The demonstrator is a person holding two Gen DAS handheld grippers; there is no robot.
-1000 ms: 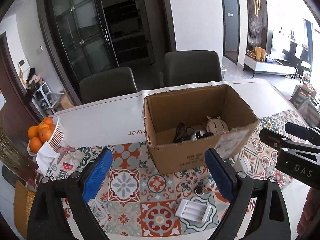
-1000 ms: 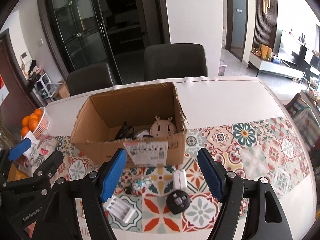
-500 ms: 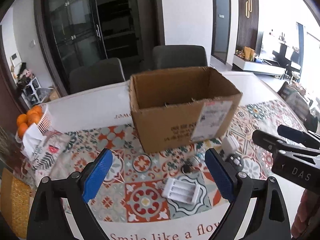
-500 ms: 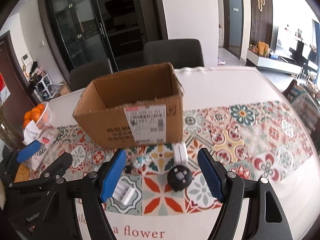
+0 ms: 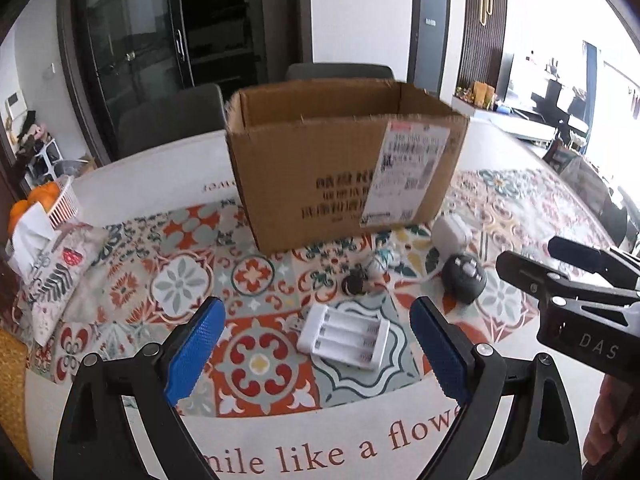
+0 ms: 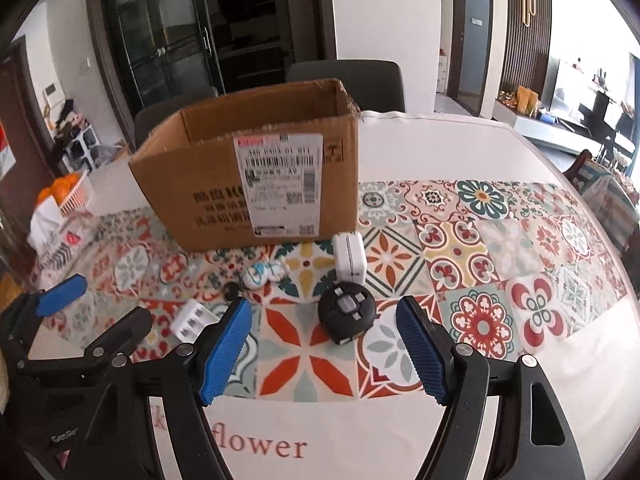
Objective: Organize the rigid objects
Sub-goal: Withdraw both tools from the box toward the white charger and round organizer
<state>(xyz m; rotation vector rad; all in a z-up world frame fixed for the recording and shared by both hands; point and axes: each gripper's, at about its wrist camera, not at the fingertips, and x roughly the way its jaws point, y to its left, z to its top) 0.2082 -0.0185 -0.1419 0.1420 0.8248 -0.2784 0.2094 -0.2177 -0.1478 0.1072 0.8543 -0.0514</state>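
An open cardboard box (image 5: 340, 176) (image 6: 256, 184) stands on the tiled tablecloth; its inside is hidden from here. In front of it lie a white battery charger (image 5: 343, 336) (image 6: 193, 319), a round black adapter (image 5: 464, 278) (image 6: 346, 312), a white plug cube (image 5: 449, 234) (image 6: 349, 258), a small black round piece (image 5: 355, 283) (image 6: 231, 291) and a small white and blue figure (image 6: 262, 273). My left gripper (image 5: 316, 344) is open, hovering just before the charger. My right gripper (image 6: 323, 340) is open with the black adapter just ahead between its fingers, untouched.
A white basket of oranges (image 5: 56, 202) and a patterned pouch (image 5: 56, 276) sit at the table's left side. Dark chairs (image 6: 348, 80) stand behind the box. The table's near edge carries printed lettering (image 5: 332, 450).
Both grippers have come down and closer to the table; the box now hides its contents and the small objects sit larger, right ahead of the fingers. Jaw widths look the same.
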